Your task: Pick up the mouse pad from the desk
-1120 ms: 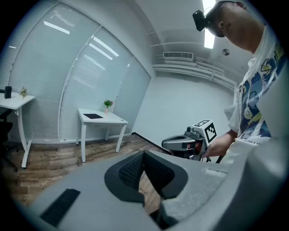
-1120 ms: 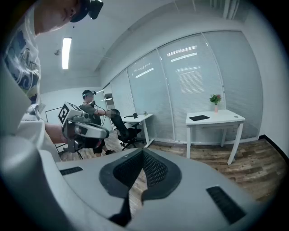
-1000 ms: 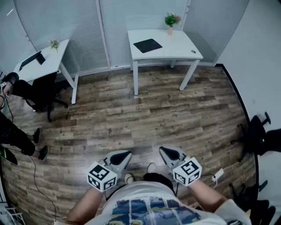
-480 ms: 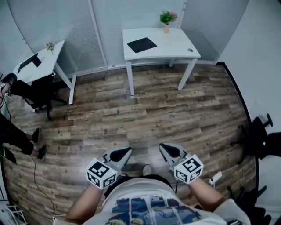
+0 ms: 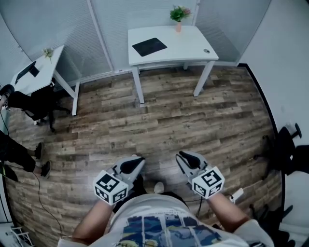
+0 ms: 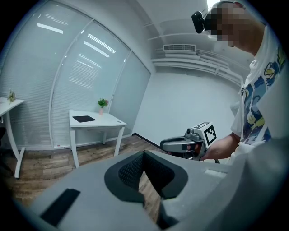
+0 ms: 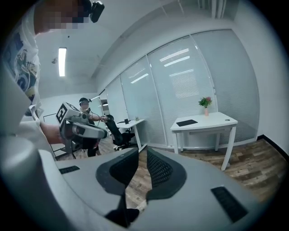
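On the desk (image 5: 188, 43): black mouse pad (image 5: 149, 47) lying flat, upper middle of frame, well away from both grippers
Left gripper (image 5: 133, 164): lower middle, jaws closed tip to tip, nothing in them
Right gripper (image 5: 187, 158): jaws narrow and opening, empty too

Potted plant (image 5: 177, 13) up by the blinds (image 5: 58, 24); black office chair (image 5: 41, 103) tucked beside the side table (image 5: 41, 75).

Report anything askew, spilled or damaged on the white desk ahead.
Only the flat black mouse pad on the white desk lies slightly turned against the desk's edges. The small potted plant stands upright; nothing spilled or broken shows.
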Tool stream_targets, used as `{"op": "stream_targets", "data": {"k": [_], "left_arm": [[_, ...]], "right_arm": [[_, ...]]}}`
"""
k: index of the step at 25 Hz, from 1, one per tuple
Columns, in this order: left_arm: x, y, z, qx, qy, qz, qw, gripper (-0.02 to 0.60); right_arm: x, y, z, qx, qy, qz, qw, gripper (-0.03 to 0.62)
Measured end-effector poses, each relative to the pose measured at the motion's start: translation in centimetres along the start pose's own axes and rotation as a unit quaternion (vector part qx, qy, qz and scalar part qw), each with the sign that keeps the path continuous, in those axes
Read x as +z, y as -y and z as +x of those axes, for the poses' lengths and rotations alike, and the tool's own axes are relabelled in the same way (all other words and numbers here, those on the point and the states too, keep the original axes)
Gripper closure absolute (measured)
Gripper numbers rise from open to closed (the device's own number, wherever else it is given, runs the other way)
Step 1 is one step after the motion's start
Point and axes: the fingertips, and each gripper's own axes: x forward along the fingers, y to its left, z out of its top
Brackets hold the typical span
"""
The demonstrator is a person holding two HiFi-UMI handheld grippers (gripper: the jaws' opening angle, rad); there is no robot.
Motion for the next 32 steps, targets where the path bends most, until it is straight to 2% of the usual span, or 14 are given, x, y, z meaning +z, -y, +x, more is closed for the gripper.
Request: {"op": "stream_targets", "data": {"k": [5, 8, 16, 22, 32], "left_arm": [[2.2, -4.4, 3.0, -0.018, 0.005, 0.014, 0.9997, 0.578], [3.2, -8.6, 4.8, -0.028, 0.004, 0.003, 0.9996, 0.578], [10.7, -18.7, 10.6, -0.055, 0.014, 0.025, 0.9981, 0.578], [12.3, -25.0, 12.1, -0.055, 0.012, 0.016, 0.9983, 0.578], [13.6, -29.5, 16.8, -0.041, 0.005, -0.006, 0.9991, 0.578]], "right_arm": [[0.9, 3.3, 4.2, -0.016, -0.006, 0.0, 1.0, 0.534], [2.8, 5.3, 7.1, -0.028, -0.01, -0.012, 0.999, 0.534], [8.7, 12.7, 15.5, -0.061, -0.025, -0.02, 0.998, 0.536], [11.5, 15.4, 22.1, -0.062, -0.023, -0.026, 0.998, 0.536], [13.3, 20.4, 26.1, -0.047, -0.031, -0.014, 0.998, 0.543]]}}
